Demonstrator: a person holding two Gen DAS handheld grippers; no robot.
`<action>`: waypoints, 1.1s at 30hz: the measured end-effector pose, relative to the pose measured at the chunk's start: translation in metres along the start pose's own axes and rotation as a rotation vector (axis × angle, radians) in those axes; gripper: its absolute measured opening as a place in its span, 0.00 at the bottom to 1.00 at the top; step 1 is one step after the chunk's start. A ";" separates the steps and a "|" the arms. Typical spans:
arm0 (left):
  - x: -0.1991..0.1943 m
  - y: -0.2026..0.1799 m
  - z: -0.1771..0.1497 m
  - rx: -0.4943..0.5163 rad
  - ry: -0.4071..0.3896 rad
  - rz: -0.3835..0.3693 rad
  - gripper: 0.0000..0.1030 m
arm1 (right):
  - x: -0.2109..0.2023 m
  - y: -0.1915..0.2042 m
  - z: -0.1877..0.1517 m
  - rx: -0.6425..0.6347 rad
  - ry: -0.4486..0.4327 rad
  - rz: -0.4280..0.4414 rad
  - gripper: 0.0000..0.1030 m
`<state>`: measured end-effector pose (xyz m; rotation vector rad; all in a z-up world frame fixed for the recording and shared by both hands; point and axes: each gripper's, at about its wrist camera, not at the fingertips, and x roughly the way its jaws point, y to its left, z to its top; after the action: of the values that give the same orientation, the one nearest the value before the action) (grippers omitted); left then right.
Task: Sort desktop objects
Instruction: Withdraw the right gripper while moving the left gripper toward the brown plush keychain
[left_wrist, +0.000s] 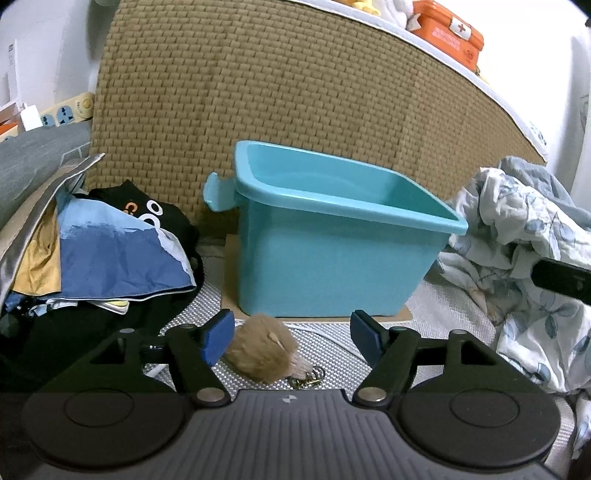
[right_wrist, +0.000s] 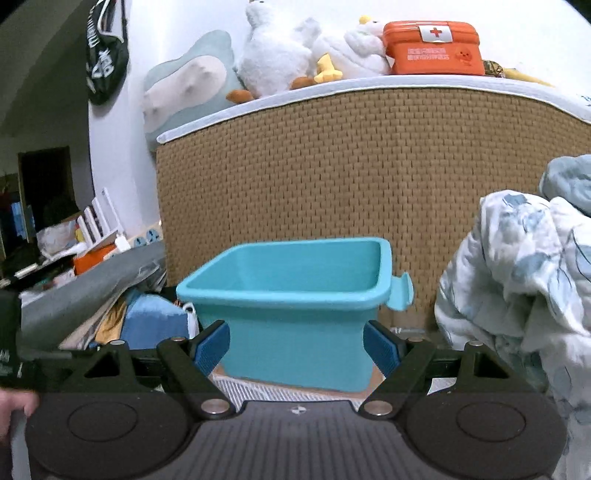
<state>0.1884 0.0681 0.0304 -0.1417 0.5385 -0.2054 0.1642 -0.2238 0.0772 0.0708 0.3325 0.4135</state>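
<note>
A teal plastic bin (left_wrist: 332, 258) stands empty on a flat piece of cardboard in front of a woven brown headboard. A tan furry keychain pompom (left_wrist: 264, 350) with a metal clasp lies on the grey mat just before it. My left gripper (left_wrist: 291, 341) is open around the pompom, whose fur lies against the left blue pad (left_wrist: 218, 338); the right pad stands well apart from it. In the right wrist view my right gripper (right_wrist: 297, 350) is open with nothing between its fingers, facing the same bin (right_wrist: 295, 332) from close by.
A heap of blue, black and yellow cloth and paper (left_wrist: 110, 258) lies left of the bin. A crumpled floral blanket (left_wrist: 524, 258) is piled on the right. Plush toys (right_wrist: 280, 55) and an orange first-aid box (right_wrist: 432, 48) sit on top of the headboard. A white cable (left_wrist: 325, 332) crosses the mat.
</note>
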 end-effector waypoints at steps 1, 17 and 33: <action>0.000 -0.001 0.000 0.006 0.002 -0.001 0.71 | 0.000 0.001 -0.001 -0.006 0.004 -0.007 0.80; 0.005 -0.012 -0.012 0.071 0.043 0.042 0.77 | -0.043 -0.002 -0.042 0.092 0.023 0.007 0.79; 0.029 -0.038 -0.026 0.276 0.069 0.102 0.78 | -0.027 0.005 -0.072 0.212 0.028 0.069 0.79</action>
<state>0.1929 0.0222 0.0009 0.1620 0.5794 -0.1835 0.1150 -0.2307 0.0179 0.2844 0.4021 0.4464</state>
